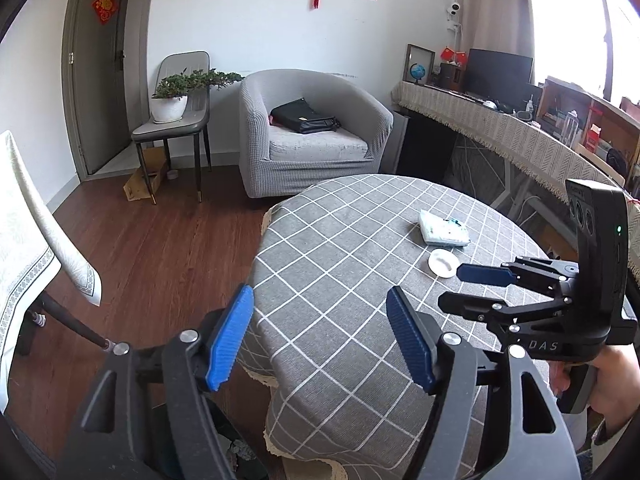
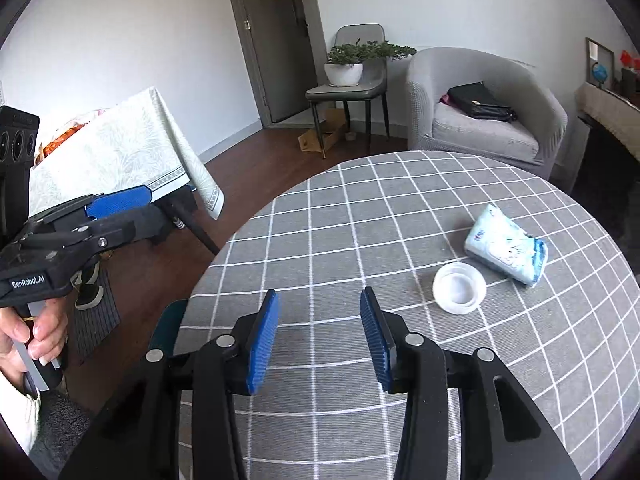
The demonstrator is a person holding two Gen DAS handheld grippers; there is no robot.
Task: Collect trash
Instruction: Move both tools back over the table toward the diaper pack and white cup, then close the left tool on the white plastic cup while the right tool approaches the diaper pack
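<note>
- Blue-padded left gripper (image 1: 320,336) is filling the near edge of its own view, jaws standing apart w/ nothing between; it's hanging over the table's near-left edge, prob. readying for a pick.
- Round table (image 2: 320,216) w/ grey checked cloth is taking up most of the rm in front of me; it's carrying the only likely trash in sight.
- Grey armchair (image 1: 312,136) is sitting behind it w/ a black bag (image 1: 306,117) lying on the seat – parked there, not trash I'd guess.
- Right gripper (image 2: 318,332) is pointing down across the cloth, jaws also apart & empty, aiming roughly toward the items on its right; a hand (image 1: 600,380) is gripping its handle.
- Tissue pack (image 2: 506,250), crumpled-looking, is lying on the table's far right side, well ahead of both grippers.
- White round lid or small dish (image 2: 459,288) (can't tell which) is lying just beside the pack, nearer the right gripper, so prob. the easier first grab.
- No bin is showing in either view, so where the stuff is going I can't say.
</note>
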